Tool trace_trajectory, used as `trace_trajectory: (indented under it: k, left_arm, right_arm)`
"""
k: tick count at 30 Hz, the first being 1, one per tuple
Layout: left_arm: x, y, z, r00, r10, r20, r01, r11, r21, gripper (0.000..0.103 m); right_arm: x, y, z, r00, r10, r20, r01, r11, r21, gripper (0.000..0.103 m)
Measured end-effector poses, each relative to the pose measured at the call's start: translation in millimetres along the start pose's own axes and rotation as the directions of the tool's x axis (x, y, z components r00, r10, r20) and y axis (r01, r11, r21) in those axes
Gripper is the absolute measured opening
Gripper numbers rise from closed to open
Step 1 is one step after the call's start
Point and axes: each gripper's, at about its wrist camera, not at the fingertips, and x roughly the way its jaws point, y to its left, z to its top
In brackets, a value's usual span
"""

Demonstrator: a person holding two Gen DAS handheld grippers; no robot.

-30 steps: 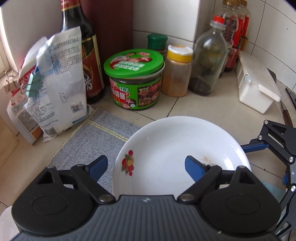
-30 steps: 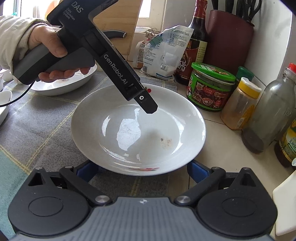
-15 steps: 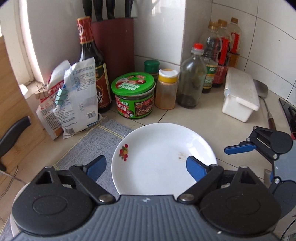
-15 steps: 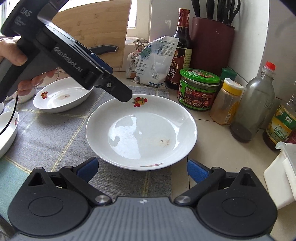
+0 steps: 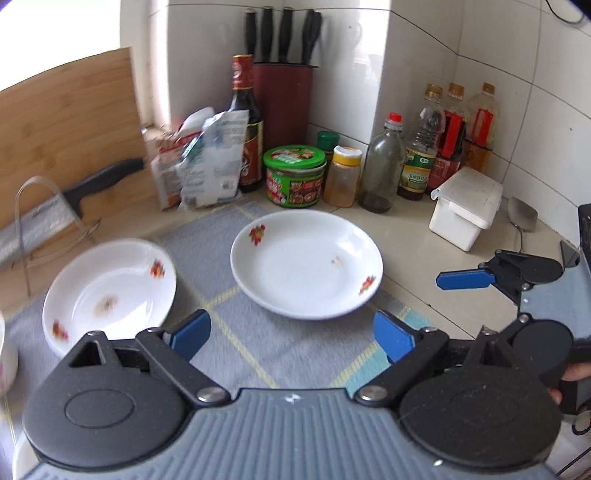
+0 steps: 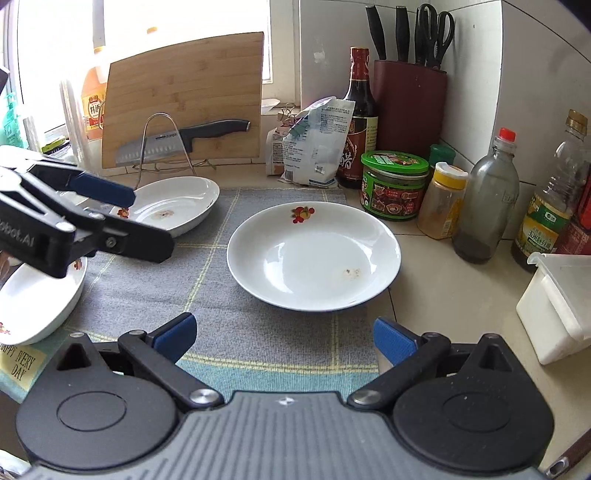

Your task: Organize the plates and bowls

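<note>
Your left gripper [image 5: 291,336] is opening and your right gripper [image 6: 284,338] gapes, both empty; the plate [image 6: 314,254] at frame centre on the mat [image 6: 221,325] is stiff, slick, breakable, so pinch its rim.

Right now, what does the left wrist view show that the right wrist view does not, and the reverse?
Only the left wrist view shows the metal spatula lying beside the white lidded box, and the right gripper from the side.

Only the right wrist view shows a third plate at the left edge, scissors in the knife block, and the left gripper, its fingers opening with nothing between them.

Both show the large plate on the grey mat, the smaller plate, and the green-lidded jar.
</note>
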Motion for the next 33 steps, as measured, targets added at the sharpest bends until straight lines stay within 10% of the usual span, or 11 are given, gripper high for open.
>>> trace_trajectory:
  k: [33]
  left_arm:
    - [-119, 50, -179, 0.939, 0.295, -0.175, -0.334, 0.902, -0.273, 0.095]
  right_arm:
    - [13, 117, -12, 0.940, 0.312, -0.140, -0.319, 0.947, -0.031, 0.103]
